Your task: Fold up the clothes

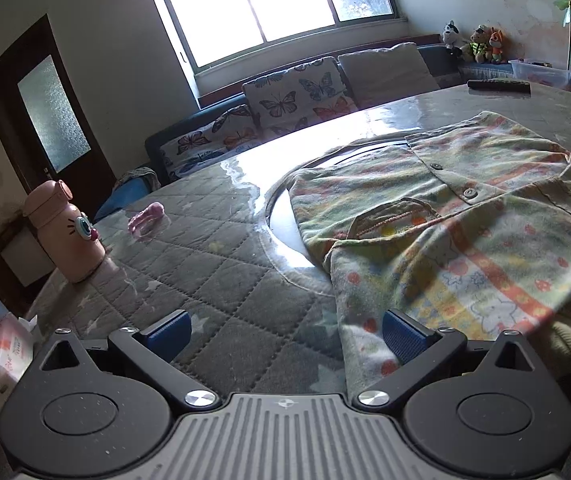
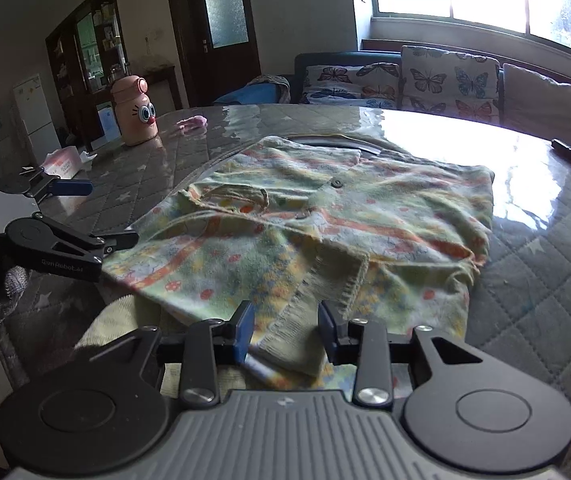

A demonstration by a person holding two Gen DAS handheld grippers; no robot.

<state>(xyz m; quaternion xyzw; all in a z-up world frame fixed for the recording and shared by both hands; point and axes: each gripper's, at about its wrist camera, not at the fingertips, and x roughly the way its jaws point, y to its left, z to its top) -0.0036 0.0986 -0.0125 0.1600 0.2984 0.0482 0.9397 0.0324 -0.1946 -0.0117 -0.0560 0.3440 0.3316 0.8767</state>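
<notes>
A small patterned green, yellow and orange button-up garment [image 1: 457,216] lies spread on the round table [image 1: 213,256], partly folded; it also shows in the right wrist view [image 2: 325,224]. My left gripper [image 1: 285,334] is open above the table at the garment's left edge, one blue pad [image 1: 401,336] over the cloth. My right gripper [image 2: 285,330] is open with the garment's near hem and a ribbed cuff [image 2: 297,344] lying between its fingers. The left gripper [image 2: 81,216] shows at left in the right wrist view.
A pink cartoon-face bottle [image 1: 65,232] and a small pink item [image 1: 145,218] stand at the table's left. A tissue pack [image 1: 1,360] sits near the left edge. A dark remote [image 1: 499,86] lies at the far side. A butterfly-print sofa [image 1: 285,104] stands beyond.
</notes>
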